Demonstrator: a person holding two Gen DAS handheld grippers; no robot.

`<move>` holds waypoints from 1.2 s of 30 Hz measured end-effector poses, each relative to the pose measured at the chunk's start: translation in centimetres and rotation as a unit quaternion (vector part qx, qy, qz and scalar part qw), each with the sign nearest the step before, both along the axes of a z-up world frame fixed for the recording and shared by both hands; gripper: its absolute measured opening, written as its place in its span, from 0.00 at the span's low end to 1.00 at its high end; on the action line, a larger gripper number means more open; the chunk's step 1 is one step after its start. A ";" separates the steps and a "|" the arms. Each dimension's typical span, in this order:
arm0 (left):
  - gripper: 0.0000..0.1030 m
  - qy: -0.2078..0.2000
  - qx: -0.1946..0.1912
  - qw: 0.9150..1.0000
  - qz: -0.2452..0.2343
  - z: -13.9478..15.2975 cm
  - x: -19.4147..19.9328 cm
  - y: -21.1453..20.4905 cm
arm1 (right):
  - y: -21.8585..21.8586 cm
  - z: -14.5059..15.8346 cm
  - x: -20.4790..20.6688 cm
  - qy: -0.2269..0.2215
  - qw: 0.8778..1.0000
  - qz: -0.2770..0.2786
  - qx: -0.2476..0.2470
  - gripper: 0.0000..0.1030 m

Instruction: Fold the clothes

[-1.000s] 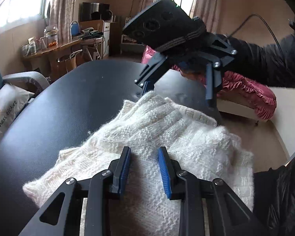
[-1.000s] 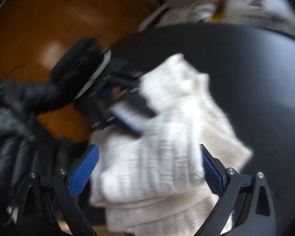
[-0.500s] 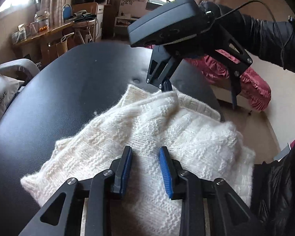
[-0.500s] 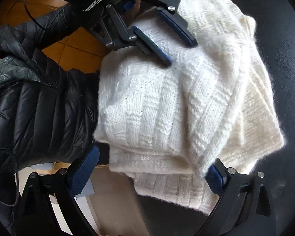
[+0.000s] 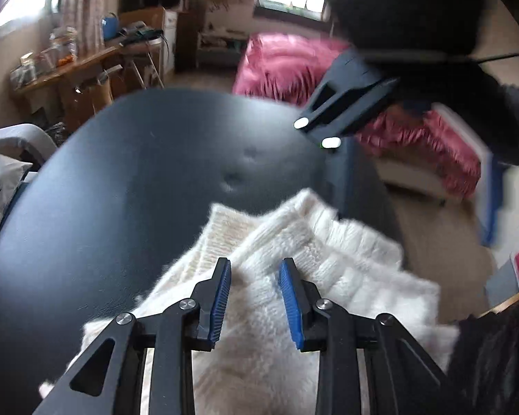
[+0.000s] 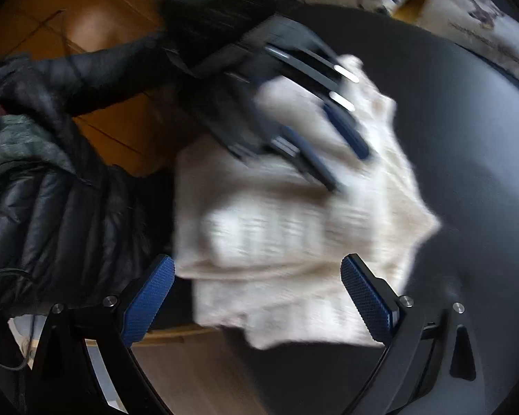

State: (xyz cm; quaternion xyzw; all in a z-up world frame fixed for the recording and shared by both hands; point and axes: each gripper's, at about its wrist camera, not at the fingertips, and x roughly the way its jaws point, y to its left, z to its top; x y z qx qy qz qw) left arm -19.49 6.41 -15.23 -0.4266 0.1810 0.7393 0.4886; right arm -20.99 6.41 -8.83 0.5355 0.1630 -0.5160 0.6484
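right gripper [image 5: 415, 186] lifted off sweater [image 5: 294, 276], jaws apart; left gripper [image 5: 254, 297] jaws apart

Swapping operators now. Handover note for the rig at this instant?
Left gripper: part open, low over the sweater, gripping nothing.
Right gripper: wide open, empty, above the sweater's near edge.
Sweater: folded bundle at the table edge nearest the person; a ribbed flap lies on top.
Done: main folds.
Left: probably just a tidy or a final press; blur hides detail.
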 end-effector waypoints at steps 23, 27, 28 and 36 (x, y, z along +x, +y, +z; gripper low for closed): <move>0.36 0.004 -0.044 0.996 0.075 -0.7 -1.7 2.6 | 1.2 -6.4 2.2 -0.012 0.985 -0.170 -0.037 1.00; 0.35 0.016 -0.001 0.995 0.096 1.5 0.4 -0.2 | 3.1 -4.4 3.4 -0.009 0.975 -0.213 -0.071 1.00; 0.35 0.020 0.010 0.995 0.102 2.1 1.0 -0.9 | 3.4 -3.8 4.1 -0.004 0.972 -0.217 -0.086 1.00; 0.37 0.044 0.002 0.989 0.141 0.6 4.5 -2.4 | 1.7 -3.6 8.3 0.012 0.959 -0.252 -0.129 1.00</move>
